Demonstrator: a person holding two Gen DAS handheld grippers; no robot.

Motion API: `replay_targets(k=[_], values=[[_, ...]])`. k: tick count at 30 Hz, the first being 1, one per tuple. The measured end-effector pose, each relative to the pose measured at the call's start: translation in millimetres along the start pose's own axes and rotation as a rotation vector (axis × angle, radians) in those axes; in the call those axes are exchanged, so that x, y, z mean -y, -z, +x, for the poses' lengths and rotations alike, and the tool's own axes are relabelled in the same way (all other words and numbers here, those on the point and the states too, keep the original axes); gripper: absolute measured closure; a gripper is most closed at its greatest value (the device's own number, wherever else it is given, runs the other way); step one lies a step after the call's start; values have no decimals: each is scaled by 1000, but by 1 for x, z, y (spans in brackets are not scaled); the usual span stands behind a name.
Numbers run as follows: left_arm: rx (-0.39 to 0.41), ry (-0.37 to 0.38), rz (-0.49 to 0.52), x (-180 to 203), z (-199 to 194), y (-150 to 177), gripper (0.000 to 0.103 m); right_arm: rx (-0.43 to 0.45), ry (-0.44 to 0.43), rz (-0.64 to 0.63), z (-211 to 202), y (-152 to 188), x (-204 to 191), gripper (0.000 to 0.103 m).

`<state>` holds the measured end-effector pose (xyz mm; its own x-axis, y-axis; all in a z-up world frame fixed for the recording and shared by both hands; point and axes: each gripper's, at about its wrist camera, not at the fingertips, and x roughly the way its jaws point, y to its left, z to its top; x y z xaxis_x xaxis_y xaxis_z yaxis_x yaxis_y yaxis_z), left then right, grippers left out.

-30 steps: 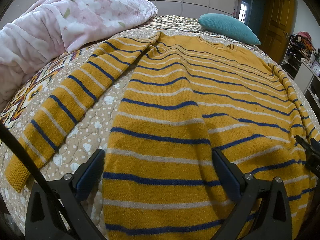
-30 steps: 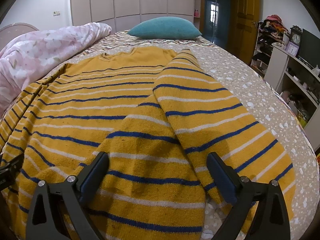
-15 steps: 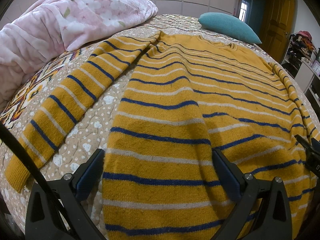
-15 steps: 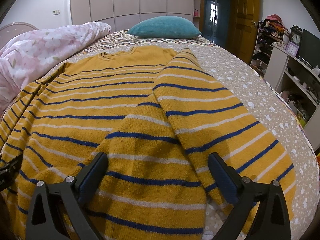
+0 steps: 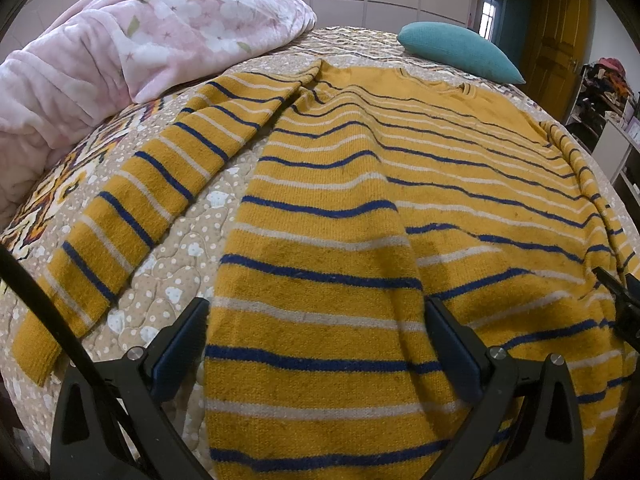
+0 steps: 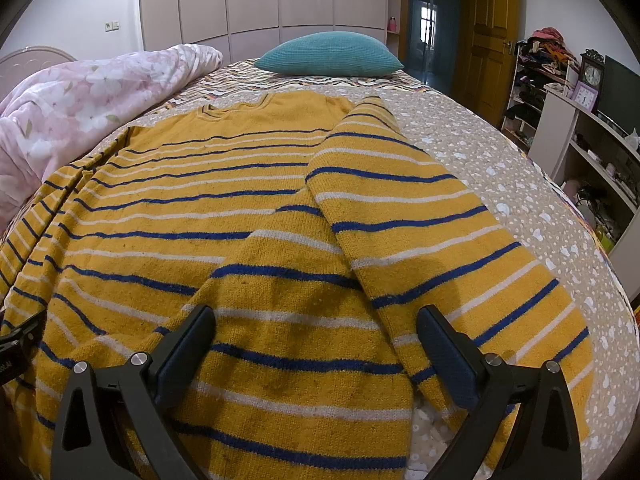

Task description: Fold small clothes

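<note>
Across the middle of both frames, the striped sweater (image 5: pixel 360 208) lies flat on the bed (image 6: pixel 500 160), sleeves unfolded, so folding seems barely begun. Left gripper (image 5: pixel 316 344) and right gripper (image 6: pixel 316 344) hover at the hem, fingers spread, empty.

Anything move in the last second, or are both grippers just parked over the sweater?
No visible change. The left gripper and right gripper stay open over the striped sweater, gripping nothing. The sweater lies as before, both sleeves in the same places.
</note>
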<state>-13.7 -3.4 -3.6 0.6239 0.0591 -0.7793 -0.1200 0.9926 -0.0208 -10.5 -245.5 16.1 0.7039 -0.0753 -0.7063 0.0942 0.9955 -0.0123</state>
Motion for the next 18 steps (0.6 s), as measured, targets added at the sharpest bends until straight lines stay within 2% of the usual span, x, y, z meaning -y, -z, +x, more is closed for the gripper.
replay_targets(k=[18], values=[[-6, -9, 6, 0, 0, -1, 0, 8, 2, -3, 0, 0, 0, 1]])
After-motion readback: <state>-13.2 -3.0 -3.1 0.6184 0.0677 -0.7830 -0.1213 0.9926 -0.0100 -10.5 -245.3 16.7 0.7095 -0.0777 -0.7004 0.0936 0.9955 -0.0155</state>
